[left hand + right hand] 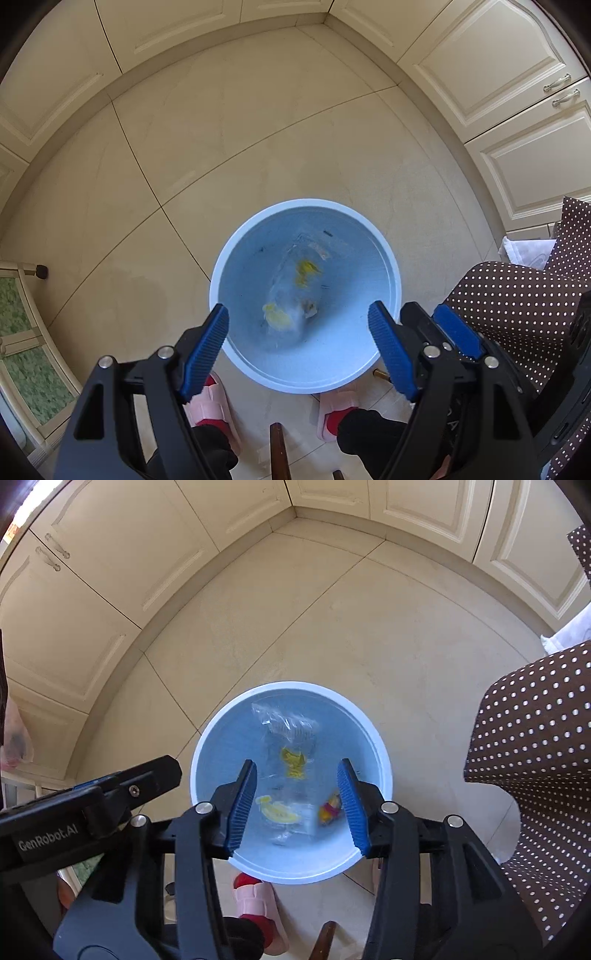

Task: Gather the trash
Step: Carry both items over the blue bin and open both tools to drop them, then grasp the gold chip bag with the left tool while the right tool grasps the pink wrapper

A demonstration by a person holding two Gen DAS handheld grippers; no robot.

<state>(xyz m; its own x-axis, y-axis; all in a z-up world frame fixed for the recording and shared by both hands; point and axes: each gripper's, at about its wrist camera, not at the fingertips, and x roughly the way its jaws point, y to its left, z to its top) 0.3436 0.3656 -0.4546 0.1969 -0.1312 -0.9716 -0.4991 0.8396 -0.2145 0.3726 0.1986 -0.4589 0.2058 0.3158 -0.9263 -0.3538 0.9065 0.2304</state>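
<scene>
Cream floor tiles (258,140) fill most of both views, ringed by cream cabinet doors (491,70) along the top and right of the left wrist frame. Low in the middle stands a pale blue bin (384,258), and inside it lie clear plastic wrappers with yellow print (291,762), a yellow scrap (277,810) and a small red-and-yellow piece (328,808) at the lower right of the bin's floor. Over the bin hangs the left gripper (299,332), its blue pads spread wide with nothing between them. Beside it the right gripper (297,801) hangs over the bin too, its pads parted and pinching nothing; the trash lies far below them. Brown cloth with white dots (535,738) crowds the right edge. Pink slippers (210,406) show just below the bin, and a dark wooden post (279,450) rises at the bottom edge.
</scene>
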